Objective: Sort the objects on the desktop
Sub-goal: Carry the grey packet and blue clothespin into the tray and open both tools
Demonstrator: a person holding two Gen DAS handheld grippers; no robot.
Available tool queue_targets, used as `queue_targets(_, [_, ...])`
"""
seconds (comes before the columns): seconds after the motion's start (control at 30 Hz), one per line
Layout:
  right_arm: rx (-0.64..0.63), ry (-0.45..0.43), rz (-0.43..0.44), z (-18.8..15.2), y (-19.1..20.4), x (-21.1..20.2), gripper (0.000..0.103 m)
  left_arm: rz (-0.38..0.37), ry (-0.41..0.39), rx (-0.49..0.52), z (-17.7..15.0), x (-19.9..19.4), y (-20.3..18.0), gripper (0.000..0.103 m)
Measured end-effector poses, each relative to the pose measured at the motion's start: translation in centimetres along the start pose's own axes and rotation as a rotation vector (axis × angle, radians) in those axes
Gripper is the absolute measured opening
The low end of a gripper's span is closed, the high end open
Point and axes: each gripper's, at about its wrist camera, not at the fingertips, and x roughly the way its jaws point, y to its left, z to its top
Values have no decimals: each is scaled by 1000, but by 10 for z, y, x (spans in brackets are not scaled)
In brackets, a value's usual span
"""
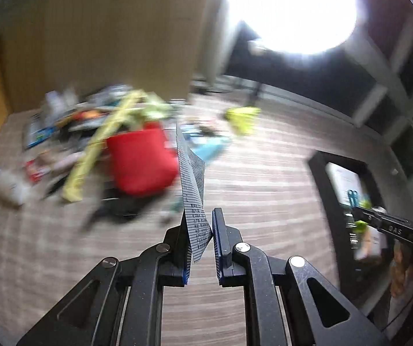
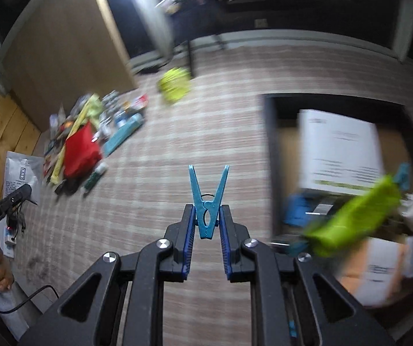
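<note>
My left gripper is shut on a printed paper receipt that stands up from the jaws, above the wood-grain tabletop. My right gripper is shut on a blue plastic clothespin, its two legs pointing up. A black tray at the right holds papers, a green pouch and another blue clothespin. The tray also shows in the left wrist view, where the right gripper hovers over it.
A blurred pile of clutter lies at the far left with a red pouch, a yellow ruler and a white bottle. A yellow-green object lies apart. A wooden board stands behind. Cables lie at the left edge.
</note>
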Motion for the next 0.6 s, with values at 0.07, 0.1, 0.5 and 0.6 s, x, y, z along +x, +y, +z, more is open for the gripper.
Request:
queue_targets(0.07, [31,-15,-30,-4,-30,-14,17,-49,17,47,1,12,-41,12])
queue_targets(0.1, [49,-17,-42,-6,-47,-19,17,-68,24,67,1,18,-61,12])
queue_targets(0.5, [209,-26,-152,-30,-184,-55,17,-293,137,326,-28,65,-279,12])
queue_targets(0.6, [207,-27,-161,-33,-196,-59,17,-309,151,362,-34,69,-306,12])
